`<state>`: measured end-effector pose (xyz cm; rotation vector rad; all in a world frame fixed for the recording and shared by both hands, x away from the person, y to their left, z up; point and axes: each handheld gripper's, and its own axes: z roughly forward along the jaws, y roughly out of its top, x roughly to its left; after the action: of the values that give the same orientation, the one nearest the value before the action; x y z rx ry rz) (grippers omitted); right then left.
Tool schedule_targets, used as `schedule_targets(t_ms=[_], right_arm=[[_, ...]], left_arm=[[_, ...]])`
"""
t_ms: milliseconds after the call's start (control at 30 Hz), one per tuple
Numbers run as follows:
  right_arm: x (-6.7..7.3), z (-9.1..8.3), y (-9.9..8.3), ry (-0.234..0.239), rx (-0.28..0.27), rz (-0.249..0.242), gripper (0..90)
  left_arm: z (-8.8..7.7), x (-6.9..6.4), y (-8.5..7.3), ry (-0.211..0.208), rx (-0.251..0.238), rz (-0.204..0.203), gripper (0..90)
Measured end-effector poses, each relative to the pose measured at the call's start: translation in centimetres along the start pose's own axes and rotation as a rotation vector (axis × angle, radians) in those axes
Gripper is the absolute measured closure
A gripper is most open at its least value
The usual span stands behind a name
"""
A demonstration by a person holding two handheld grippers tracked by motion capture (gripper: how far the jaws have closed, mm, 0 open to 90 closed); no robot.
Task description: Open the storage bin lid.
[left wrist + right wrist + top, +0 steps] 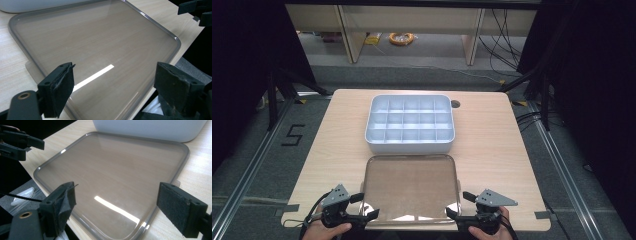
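A smoky see-through lid (410,187) lies flat on the wooden table, just in front of a white box (409,124) divided into several compartments. My left gripper (366,206) stands open at the lid's near left corner, my right gripper (459,204) open at its near right corner. In the left gripper view the lid (100,45) stretches ahead between the wide-apart jaws of the left gripper (115,75), with the right gripper (197,11) far off. In the right gripper view the lid (117,167) lies beyond the right gripper (120,200), with the left gripper (17,142) at the top left and the box wall (150,128) behind.
The lid's near edge sits right at the table's front edge (412,229). A dark cable hole (455,104) lies beside the box's far right corner. Bare wood (332,150) flanks the box and lid. Black stands and cables surround the table on the floor.
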<state>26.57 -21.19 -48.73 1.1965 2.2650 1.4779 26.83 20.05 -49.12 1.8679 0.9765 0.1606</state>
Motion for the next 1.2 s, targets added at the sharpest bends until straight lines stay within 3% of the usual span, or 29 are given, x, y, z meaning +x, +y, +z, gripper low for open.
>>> schedule_targets(t_ms=[67,133,167,200,233,267,300,400,433,500,533,567,600,733,800,833,867,967,1000,1033,1100,1167,1200], right_arm=[[0.0,-0.2,-0.1,0.002,0.006,-0.005,16.5],[0.3,-0.4,-0.4,-0.009,0.02,0.039,16.7],[-0.1,-0.2,-0.4,-0.018,0.01,-0.015,16.8],[-0.1,-0.4,-0.5,-0.01,0.01,-0.024,16.9],[0.1,-0.5,-0.6,-0.013,0.019,0.01,17.0],[-0.1,-0.4,-0.6,-0.011,0.014,-0.02,17.1],[0.3,-0.7,-0.9,-0.013,0.03,0.026,17.1],[0.3,-0.9,-1.0,-0.02,0.049,0.013,17.2],[0.1,-0.7,-1.2,-0.032,0.051,-0.012,17.2],[0.2,-0.9,-1.2,-0.031,0.067,-0.013,17.2],[0.5,-0.9,-1.3,-0.02,0.07,0.01,17.2],[0.2,-0.7,-1.3,-0.031,0.059,-0.032,17.2],[0.2,-0.8,-1.3,-0.032,0.067,-0.04,17.3],[0.4,-0.8,-1.3,-0.027,0.084,-0.015,17.4],[0.2,-0.8,-1.3,-0.023,0.081,-0.031,17.5],[0.6,-0.9,-1.3,-0.022,0.098,0.017,17.5],[0.4,-0.9,-1.3,-0.024,0.087,-0.014,17.5],[0.4,-0.9,-1.3,-0.026,0.09,-0.002,17.6],[0.2,-0.8,-1.3,-0.031,0.082,-0.029,17.6],[0.5,-1.0,-1.3,-0.032,0.099,0.017,17.6],[0.3,-0.9,-1.3,-0.031,0.09,-0.012,17.6],[0.5,-0.9,-1.3,-0.029,0.1,0.016,17.6],[0.3,-0.9,-1.3,-0.028,0.091,-0.013,17.6]], left_arm=[[-0.1,-0.2,-0.1,-0.005,0.007,0.006,16.0],[-0.2,-0.4,-0.2,-0.005,0.024,0.018,15.9],[-0.2,-0.5,-0.3,-0.006,0.021,0.032,15.9],[-0.3,-0.8,-0.4,0.004,0.031,0.029,15.9],[-0.3,-0.8,-0.5,-0.01,0.031,0.028,15.9],[-0.2,-0.9,-0.6,-0.01,0.021,0.03,15.9],[-0.3,-1.0,-0.6,-0.013,0.035,0.033,15.9],[-0.3,-1.3,-0.8,-0.006,0.032,0.039,15.9],[-0.3,-1.3,-0.9,-0.009,0.035,0.04,15.9],[-0.4,-1.2,-0.9,-0.006,0.043,0.04,16.0],[-0.3,-1.1,-0.8,-0.012,0.044,0.035,15.9],[-0.3,-1.1,-0.9,-0.006,0.037,0.033,16.0],[-0.3,-1.0,-0.9,0.005,0.03,0.038,16.0],[-0.4,-0.9,-0.8,0.005,0.04,0.039,16.1],[-0.3,-0.9,-0.8,0.006,0.034,0.033,16.1],[-0.3,-0.9,-0.8,0.007,0.035,0.034,16.1],[-0.3,-0.8,-0.8,0.007,0.034,0.035,16.1],[-0.4,-0.9,-0.8,0.009,0.044,0.034,16.1],[-0.3,-0.8,-0.8,0.008,0.044,0.033,16.1],[-0.3,-0.8,-0.8,0.008,0.044,0.032,16.1],[-0.3,-0.8,-0.8,0.003,0.044,0.032,16.1],[-0.3,-0.8,-0.8,0.0,0.043,0.027,16.1],[-0.3,-0.7,-0.8,-0.006,0.042,0.029,16.1]])
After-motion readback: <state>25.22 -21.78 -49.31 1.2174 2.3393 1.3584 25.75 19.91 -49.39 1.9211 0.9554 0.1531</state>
